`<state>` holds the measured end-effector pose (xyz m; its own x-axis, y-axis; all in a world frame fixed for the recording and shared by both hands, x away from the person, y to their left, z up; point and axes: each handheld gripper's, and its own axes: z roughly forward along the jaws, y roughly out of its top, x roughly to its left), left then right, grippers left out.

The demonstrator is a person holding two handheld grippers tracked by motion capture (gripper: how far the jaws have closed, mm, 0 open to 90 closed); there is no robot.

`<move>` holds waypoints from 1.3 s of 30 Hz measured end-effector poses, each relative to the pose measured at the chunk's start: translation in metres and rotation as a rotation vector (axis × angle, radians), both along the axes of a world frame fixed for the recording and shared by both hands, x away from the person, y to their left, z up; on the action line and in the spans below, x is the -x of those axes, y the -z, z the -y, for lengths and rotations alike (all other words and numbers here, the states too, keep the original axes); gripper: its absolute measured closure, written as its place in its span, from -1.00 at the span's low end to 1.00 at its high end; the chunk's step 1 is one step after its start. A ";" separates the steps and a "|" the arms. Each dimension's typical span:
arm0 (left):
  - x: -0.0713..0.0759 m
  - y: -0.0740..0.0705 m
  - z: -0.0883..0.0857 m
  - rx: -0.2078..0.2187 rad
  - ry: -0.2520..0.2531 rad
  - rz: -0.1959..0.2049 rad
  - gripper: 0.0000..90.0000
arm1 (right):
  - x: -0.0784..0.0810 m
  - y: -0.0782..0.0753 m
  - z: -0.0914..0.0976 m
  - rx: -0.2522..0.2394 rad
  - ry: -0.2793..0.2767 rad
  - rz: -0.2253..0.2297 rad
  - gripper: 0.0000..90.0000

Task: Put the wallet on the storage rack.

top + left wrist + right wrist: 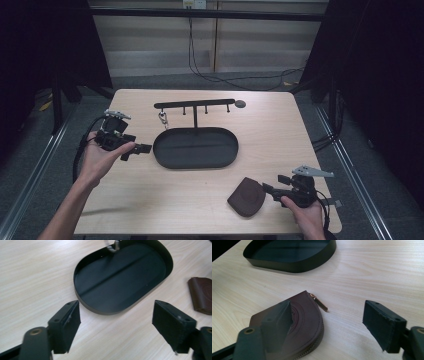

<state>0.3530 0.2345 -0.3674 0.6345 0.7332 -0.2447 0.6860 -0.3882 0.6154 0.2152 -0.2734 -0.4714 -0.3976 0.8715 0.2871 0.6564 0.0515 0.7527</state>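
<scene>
From the high view, a brown zip pouch (247, 196) is seen on the table (270, 135), apart from the black oval tray (195, 147). In the left gripper view, the left gripper (116, 323) is spread wide, holding nothing. In the right gripper view, the right gripper (327, 323) is released beside the pouch. Nothing appears grasped yet.

The tray (120, 277) was set ahead of the left gripper (116, 326); the pouch (297, 325) lay under the right gripper's (327, 325) left jaw.
</scene>
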 end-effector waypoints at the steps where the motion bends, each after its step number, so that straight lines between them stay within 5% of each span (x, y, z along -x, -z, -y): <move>1: 0.002 0.003 -0.004 0.013 -0.002 0.008 -0.52 | 0.000 0.000 0.001 0.000 0.004 -0.002 -0.49; 4: 0.010 0.015 -0.010 0.040 0.032 0.016 -0.63 | 0.000 0.000 0.002 -0.016 0.012 -0.013 -0.54; 12: 0.043 0.038 -0.018 0.047 0.011 0.058 -0.57 | 0.001 -0.004 0.001 -0.010 -0.005 -0.032 -0.63; 18: 0.076 0.056 -0.020 0.064 -0.016 0.110 -0.57 | 0.006 -0.006 0.001 -0.023 -0.064 -0.097 -0.68; 21: 0.088 0.064 -0.018 0.061 -0.025 0.103 -0.57 | 0.006 -0.006 0.000 -0.028 -0.091 -0.115 -0.67; 23: 0.097 0.071 -0.017 0.044 -0.049 0.093 -0.57 | 0.003 -0.009 -0.003 0.026 -0.087 -0.122 -0.67; 25: 0.105 0.077 -0.019 0.074 -0.061 0.091 -0.57 | -0.002 -0.013 -0.006 0.050 -0.107 -0.138 -0.64; 28: 0.113 0.086 -0.021 0.107 -0.055 0.074 -0.57 | -0.008 -0.017 -0.008 0.047 -0.144 -0.170 -0.60; 30: 0.117 0.089 -0.021 0.089 -0.032 0.083 -0.57 | -0.012 -0.017 -0.009 0.048 -0.152 -0.193 -0.60; 34: 0.124 0.093 -0.021 0.118 -0.009 0.112 -0.58 | -0.016 -0.015 -0.013 0.059 -0.165 -0.234 -0.58; 39: 0.122 0.101 -0.018 0.134 0.018 0.093 -0.58 | -0.020 -0.014 -0.025 0.097 -0.209 -0.294 -0.57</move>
